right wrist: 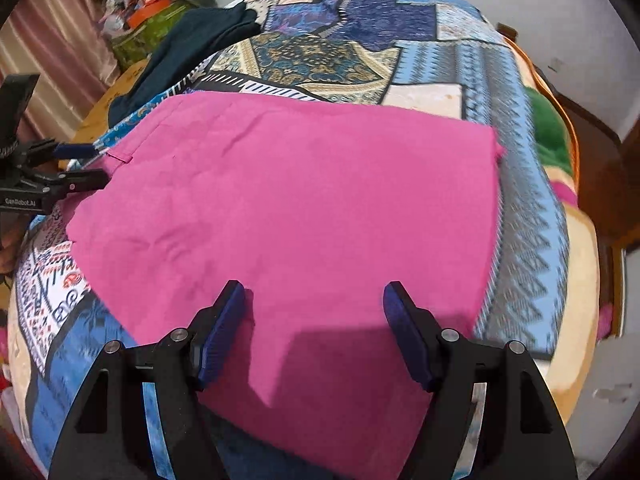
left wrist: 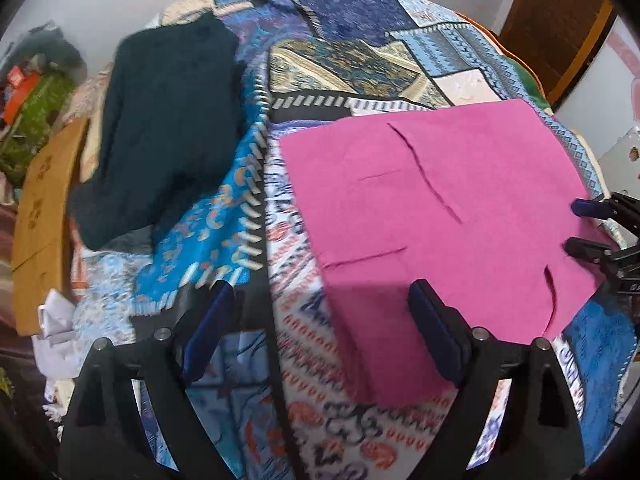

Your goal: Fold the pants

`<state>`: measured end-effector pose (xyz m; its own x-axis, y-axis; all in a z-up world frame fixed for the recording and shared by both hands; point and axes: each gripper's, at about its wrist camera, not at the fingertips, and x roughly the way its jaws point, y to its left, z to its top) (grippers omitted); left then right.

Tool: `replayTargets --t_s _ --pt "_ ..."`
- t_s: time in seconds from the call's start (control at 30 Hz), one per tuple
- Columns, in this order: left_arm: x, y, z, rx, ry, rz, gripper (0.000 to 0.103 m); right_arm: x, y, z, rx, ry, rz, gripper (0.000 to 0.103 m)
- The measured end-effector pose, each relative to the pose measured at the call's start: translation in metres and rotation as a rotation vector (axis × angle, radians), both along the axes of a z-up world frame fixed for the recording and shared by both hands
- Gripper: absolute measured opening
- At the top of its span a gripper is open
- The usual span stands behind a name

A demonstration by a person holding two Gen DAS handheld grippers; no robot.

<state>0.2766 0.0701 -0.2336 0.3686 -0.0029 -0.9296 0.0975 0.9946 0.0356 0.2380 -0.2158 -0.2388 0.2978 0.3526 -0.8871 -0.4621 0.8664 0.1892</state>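
The pink pants [left wrist: 440, 208] lie folded flat on a patterned blue bedspread [left wrist: 224, 216]; they also fill the middle of the right wrist view [right wrist: 304, 216]. My left gripper [left wrist: 320, 320] is open and empty, over the pants' near left edge, one finger above the bedspread and one above the pink cloth. My right gripper [right wrist: 314, 320] is open and empty just above the pants' near edge. It also shows at the right edge of the left wrist view [left wrist: 576, 226], and the left gripper shows at the left of the right wrist view [right wrist: 86, 166], both open.
A dark teal garment [left wrist: 160, 132] lies on the bedspread left of the pants. A tan garment [left wrist: 40, 220] and white cloth [left wrist: 56, 332] lie further left. A green bag [right wrist: 152, 28] stands by a curtain. A wooden door [left wrist: 560, 24] is at the far right.
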Motion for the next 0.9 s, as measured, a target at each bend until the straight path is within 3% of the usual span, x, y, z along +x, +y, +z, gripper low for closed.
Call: replayTargets --t_s 0.43,0.67,0.9 --pt "-0.039 0.024 0.017 -0.081 -0.035 0.125 0.089 -0.027 -0.029 0.010 -0.003 -0.042 -0.085 0.068" --pt "-0.051 0.027 0.039 -0.160 -0.099 0.218 0.089 -0.032 -0.021 0.045 0.025 -0.170 -0.088 0.068" --pt "-0.055 0.013 0.041 -0.279 -0.093 0.252 0.089 -0.034 0.015 0.061 0.058 -0.251 -0.012 0.068"
